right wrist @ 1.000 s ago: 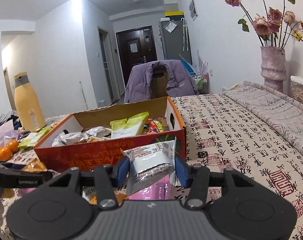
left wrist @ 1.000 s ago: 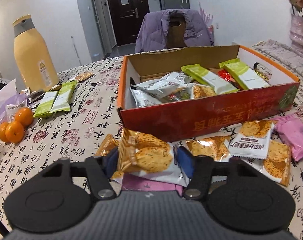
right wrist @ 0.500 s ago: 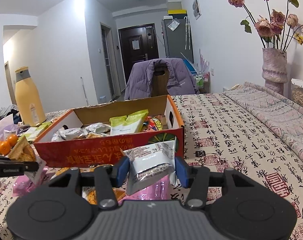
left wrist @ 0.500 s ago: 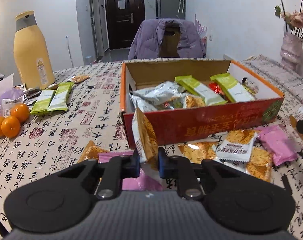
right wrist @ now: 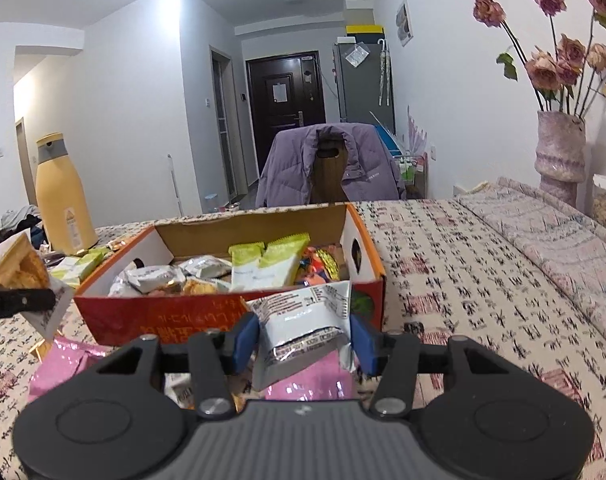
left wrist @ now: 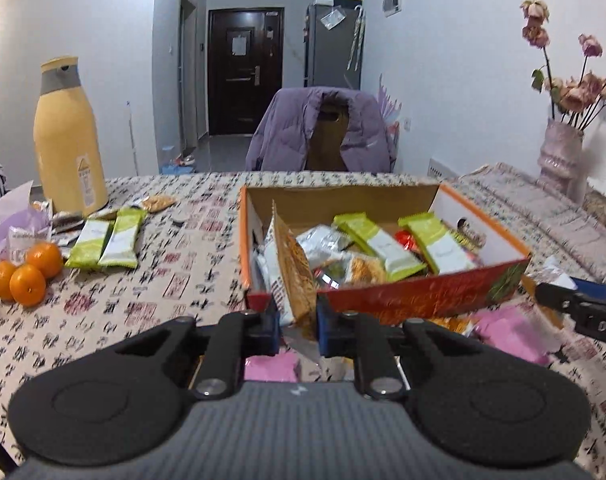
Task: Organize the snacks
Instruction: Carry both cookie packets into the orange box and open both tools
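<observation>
Now both tongs carry a packet, so the step in hand looks like the carry toward the box. The left gripper (left wrist: 297, 322) is clamped tight on a cracker packet (left wrist: 293, 276), held edge-on between the blue pads: its long axis runs up and away from the jaws, tilted a little left, the top corner pointing at the box's far wall. The right gripper (right wrist: 305, 340) stands partly closed on a silver-white packet (right wrist: 307, 324), gripped across its width, face toward the camera, its long axis sloping up to the right. Just beyond both pairs of jaws sits the red cardboard box (left wrist: 423, 300), already holding green bars and foil packets. Below the jaws, pink packets (right wrist: 311, 380) lie on the tablecloth (right wrist: 463, 280). Next, I judge, each packet must clear the near wall before the jaws let go.
</observation>
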Demonstrator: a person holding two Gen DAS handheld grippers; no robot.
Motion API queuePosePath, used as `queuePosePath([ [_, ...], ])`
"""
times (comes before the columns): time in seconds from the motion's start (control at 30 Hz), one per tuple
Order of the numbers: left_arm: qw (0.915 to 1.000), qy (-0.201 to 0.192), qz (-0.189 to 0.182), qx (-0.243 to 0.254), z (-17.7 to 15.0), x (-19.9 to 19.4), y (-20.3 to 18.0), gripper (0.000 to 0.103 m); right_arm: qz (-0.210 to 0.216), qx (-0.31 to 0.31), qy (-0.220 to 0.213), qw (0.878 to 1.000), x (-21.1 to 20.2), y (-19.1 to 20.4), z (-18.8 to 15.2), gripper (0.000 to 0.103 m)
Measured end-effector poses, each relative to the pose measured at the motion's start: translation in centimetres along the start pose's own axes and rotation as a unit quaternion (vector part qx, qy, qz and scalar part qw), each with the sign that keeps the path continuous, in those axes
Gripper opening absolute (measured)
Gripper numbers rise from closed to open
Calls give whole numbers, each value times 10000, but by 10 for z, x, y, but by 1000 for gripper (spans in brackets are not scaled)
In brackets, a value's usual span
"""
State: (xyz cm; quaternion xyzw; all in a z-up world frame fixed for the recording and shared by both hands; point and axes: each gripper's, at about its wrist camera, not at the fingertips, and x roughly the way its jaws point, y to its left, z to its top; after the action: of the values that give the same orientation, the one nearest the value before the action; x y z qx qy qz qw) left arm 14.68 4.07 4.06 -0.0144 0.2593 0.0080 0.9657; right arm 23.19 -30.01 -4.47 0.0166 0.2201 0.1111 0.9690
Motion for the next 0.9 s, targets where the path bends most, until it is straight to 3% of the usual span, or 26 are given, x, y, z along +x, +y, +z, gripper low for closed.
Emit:
queuePosePath([
  [0.4,9995,-270,-134,-29,37,24,-16,17,76,-248,-212,9994,24,17,45,50],
  [0.9,9988,-101,28,-472,49,93,-16,17,48,114,-253,9996,93,10,78,50],
])
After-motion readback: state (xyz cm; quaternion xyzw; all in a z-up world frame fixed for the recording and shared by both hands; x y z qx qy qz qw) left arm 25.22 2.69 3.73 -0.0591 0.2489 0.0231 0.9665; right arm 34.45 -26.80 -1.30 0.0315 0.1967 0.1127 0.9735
